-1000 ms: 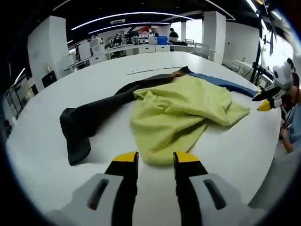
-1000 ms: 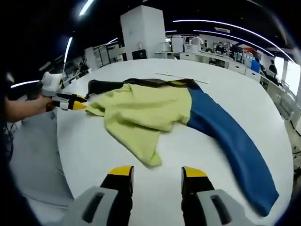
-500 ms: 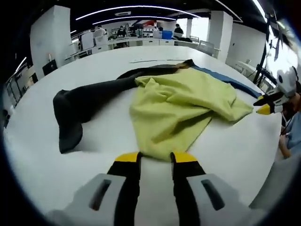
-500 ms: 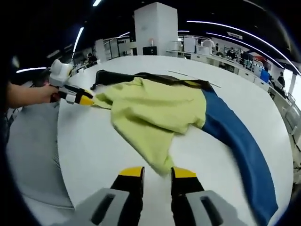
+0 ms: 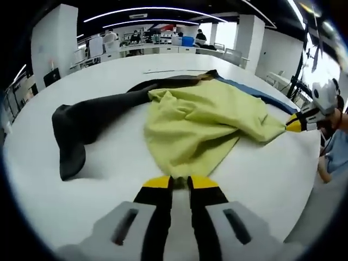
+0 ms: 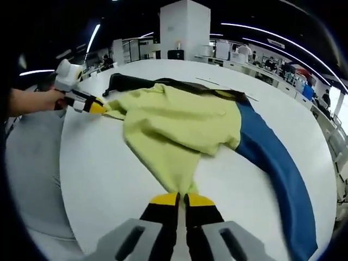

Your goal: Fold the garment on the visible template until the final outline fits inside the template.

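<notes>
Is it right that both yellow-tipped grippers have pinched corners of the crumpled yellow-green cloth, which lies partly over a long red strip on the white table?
Nearly. The long strip under the crumpled yellow-green cloth is blue, not red, as the right gripper view shows. The rest holds: the right gripper and the left gripper each have their jaws closed on a corner of the cloth, on the white table.

Soft matt yellow-green cloth garment on smooth white table.

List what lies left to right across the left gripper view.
Dark grey garment → yellow-green garment → the right claw, coming in from the right at the garment's corner. The blue garment lies behind the yellow-green one, so it is left out of the order.
</notes>
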{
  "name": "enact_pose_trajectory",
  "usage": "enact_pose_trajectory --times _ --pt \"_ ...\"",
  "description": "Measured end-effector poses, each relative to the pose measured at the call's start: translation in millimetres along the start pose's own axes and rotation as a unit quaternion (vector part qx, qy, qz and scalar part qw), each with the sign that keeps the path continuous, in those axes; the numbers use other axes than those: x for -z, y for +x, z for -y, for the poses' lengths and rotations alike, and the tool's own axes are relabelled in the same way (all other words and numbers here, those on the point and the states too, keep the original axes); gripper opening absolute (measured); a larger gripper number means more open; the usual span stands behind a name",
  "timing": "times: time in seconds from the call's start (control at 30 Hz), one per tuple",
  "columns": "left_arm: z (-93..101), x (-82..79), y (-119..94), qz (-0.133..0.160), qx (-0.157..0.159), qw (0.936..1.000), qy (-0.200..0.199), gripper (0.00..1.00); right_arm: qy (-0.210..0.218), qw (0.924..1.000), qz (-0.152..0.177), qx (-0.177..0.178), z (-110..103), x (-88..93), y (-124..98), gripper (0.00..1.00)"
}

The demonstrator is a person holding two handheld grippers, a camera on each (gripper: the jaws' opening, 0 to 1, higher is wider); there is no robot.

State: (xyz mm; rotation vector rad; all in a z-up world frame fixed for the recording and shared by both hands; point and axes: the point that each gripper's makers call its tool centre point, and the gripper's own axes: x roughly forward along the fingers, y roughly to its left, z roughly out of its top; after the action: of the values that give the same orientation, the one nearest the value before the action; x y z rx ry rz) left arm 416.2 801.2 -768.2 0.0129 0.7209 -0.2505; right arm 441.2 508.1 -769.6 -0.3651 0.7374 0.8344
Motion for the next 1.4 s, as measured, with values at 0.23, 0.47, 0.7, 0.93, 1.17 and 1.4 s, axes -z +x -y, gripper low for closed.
enact_pose_trajectory --times 0.23,0.47,0.7,0.93,1.17,1.4 --pt "1.7 -6.0 -7.8 0.005 0.000 0.9999 0.012 0.05 0.041 0.9987 0.030 -0.010 -6.5 -10.2 -15.1 0.00" --pt "8.2 -17.9 -25.6 0.014 0.015 0.9972 0.072 0.05 0.070 0.9961 0.052 -0.007 -8.7 -22.9 -36.8 0.00" --pt "11.1 -30.0 -48.3 0.030 0.024 0.9947 0.095 0.05 0.130 0.9905 0.041 -0.015 -13.9 -29.2 -60.2 0.00" --pt "-1.3 -31.7 -60.2 0.028 0.008 0.9951 0.094 0.00 0.191 0.9804 0.046 0.016 1.9 -29.7 -71.8 0.00" --pt "0.5 -17.7 -43.8 -0.002 0.009 0.9966 0.082 0.00 0.211 0.9756 -0.010 0.061 18.2 -1.4 -57.6 0.00" --pt "-4.3 -3.1 -36.6 -0.029 -0.006 0.9969 0.074 0.00 0.230 0.9698 -0.040 0.069 18.2 24.1 -43.7 0.00"
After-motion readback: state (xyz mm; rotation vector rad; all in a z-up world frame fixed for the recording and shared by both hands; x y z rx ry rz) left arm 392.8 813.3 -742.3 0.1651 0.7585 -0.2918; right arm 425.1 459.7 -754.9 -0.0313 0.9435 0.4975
